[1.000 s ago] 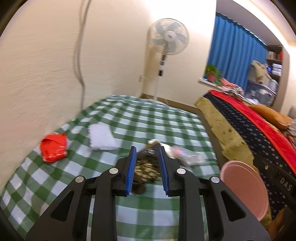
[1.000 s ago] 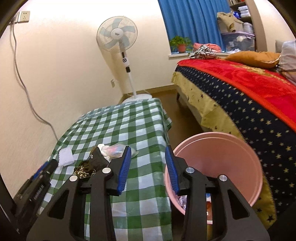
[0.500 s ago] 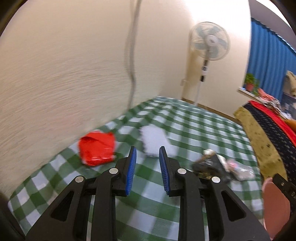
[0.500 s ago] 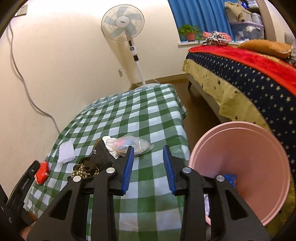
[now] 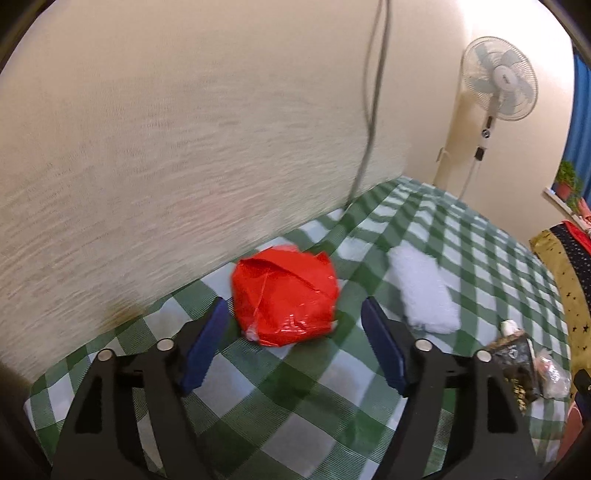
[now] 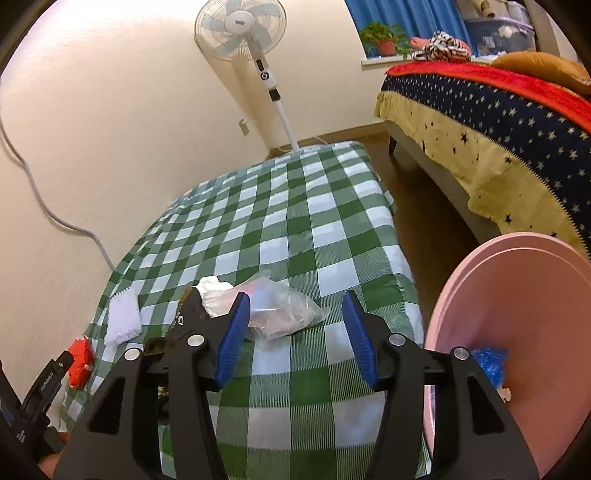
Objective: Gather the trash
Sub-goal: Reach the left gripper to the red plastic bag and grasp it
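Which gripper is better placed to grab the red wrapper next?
Left. The left gripper points straight at the red wrapper, its jaws opening either side of it without touching. The right gripper faces the clear plastic bag instead.

Warm indoor light, fisheye-bent edges, motion-blurred left view.

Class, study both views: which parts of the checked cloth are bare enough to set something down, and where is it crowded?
Bare: the far half of the checked cloth, toward the fan, and the near strip beside the pink bin. Crowded: the near-left part, where the red wrapper, white pad, black packet and clear bag lie close together.
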Tool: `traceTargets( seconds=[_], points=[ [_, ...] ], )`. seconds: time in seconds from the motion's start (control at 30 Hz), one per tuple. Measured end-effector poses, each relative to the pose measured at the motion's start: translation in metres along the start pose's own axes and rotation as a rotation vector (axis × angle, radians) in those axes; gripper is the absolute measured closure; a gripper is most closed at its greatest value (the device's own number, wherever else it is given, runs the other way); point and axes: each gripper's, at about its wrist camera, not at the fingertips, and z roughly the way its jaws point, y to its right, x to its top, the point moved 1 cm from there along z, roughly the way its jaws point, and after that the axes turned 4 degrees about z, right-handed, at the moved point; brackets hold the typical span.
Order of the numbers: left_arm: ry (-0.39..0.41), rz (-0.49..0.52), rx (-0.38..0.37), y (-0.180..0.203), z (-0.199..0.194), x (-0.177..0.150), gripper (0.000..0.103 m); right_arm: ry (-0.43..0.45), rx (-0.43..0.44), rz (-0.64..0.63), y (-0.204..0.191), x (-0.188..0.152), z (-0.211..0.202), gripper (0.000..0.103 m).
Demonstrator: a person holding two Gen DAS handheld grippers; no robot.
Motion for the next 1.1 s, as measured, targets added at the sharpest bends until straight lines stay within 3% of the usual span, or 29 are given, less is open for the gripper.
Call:
traceTargets(
  seconds=[0.33,0.7,0.77,1.1],
  points=[
    [-0.131,-0.051,0.005,-0.01,0.034,0.003,0.025,-0.08,-0.001,-0.038,-0.004,-0.004,0.025,0.05],
    [-0.16,-0.031,-0.012,-0.006,0.041,0.004,0.026,-0.089,0.008,-0.082,-0.01,-0.008,0.024,0.08],
    [-0.159,-0.029,-0.023,-0.007,0.04,0.003,0.034,-0.083,0.009,-0.09,-0.011,-0.009,0.021,0.083],
    [-0.126,-0.011,-0.046,-0.003,0.028,0.004,0.04,-0.039,0.024,-0.092,-0.013,-0.005,-0.001,0.094]
  ],
)
